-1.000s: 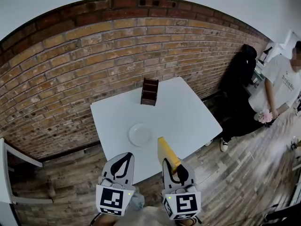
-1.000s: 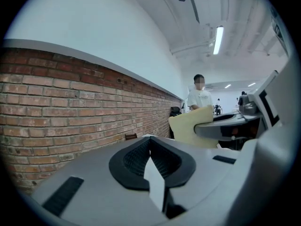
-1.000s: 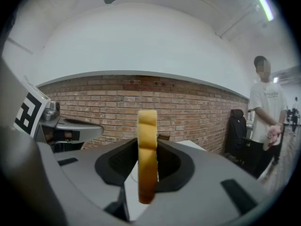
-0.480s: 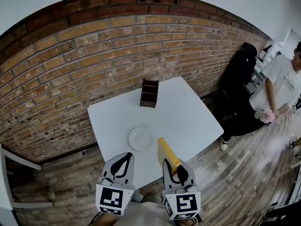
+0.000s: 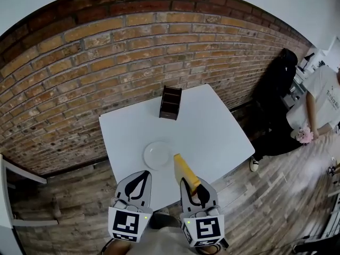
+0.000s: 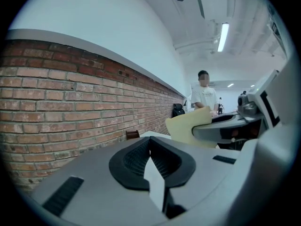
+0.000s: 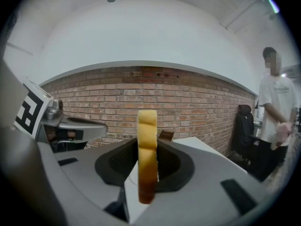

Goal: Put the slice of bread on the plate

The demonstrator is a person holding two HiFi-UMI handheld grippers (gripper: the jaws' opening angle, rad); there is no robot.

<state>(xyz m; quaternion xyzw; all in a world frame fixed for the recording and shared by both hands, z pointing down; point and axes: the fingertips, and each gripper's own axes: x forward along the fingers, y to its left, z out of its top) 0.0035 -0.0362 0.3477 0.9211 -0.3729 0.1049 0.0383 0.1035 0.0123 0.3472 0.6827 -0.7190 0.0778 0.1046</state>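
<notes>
Thick yellow slice of bread (image 5: 185, 170) grasped on edge by right gripper (image 5: 197, 191), round white plate (image 5: 158, 154) just ahead to its left, left gripper (image 5: 138, 187) clenched, empty.

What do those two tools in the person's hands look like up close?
Both the left gripper and right gripper are light grey shells tapering forward, with black ribbed pads lining the jaws. Each carries a white cube printed with black square markers at its rear. No cables show.

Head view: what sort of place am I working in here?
Probably a café-style corner or an office break area, though that is a guess: a small white table stands beside a bare brick wall, on a wood-plank floor.
</notes>
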